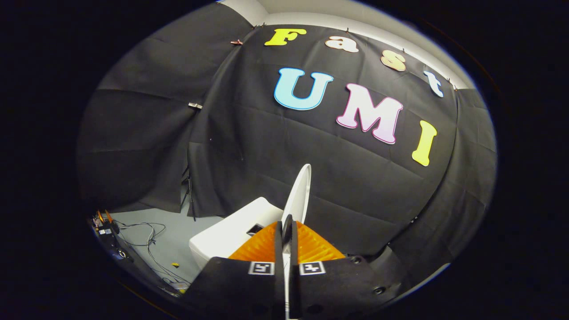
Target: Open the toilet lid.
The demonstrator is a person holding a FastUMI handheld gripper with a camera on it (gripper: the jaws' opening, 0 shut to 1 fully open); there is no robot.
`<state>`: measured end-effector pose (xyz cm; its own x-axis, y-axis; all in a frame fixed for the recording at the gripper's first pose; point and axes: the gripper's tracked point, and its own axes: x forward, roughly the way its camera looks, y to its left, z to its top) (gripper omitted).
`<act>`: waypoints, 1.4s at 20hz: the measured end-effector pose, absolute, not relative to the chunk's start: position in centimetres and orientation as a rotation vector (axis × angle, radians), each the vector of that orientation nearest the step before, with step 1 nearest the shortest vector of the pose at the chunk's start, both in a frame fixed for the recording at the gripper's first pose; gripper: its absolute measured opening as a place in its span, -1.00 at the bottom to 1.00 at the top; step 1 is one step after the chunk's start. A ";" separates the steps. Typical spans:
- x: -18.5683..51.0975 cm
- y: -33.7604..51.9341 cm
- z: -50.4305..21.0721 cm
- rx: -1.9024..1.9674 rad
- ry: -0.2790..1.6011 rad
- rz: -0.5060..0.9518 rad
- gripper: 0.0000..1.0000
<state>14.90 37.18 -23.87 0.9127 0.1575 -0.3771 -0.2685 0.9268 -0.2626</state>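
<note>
The white toilet lid (300,192) stands raised and is seen edge-on, rising up and away from my fingertips. My gripper (287,227) is shut on the lid's rim, and a thin white strip of the lid shows between the two fingers. To the left, just beyond the fingers, is the white toilet tank (231,233) with a dark button patch on top. My fingers hide the bowl and seat.
The black cloth wall (355,191) hangs close behind the toilet. On the grey floor (178,226) to the left lie loose cables (149,235) and some small gear. A thin stand leg (190,198) rises by the cloth's edge.
</note>
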 end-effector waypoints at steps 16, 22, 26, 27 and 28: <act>10.3 27.7 -12.5 -0.147 0.252 0.201 0.98; 7.9 18.0 -7.4 -0.116 0.198 0.133 0.98; 5.7 11.2 -4.5 -0.117 0.160 0.064 0.97; 5.1 9.7 -3.9 -0.108 0.154 0.055 0.97; 4.2 8.1 -3.2 -0.098 0.148 0.044 0.98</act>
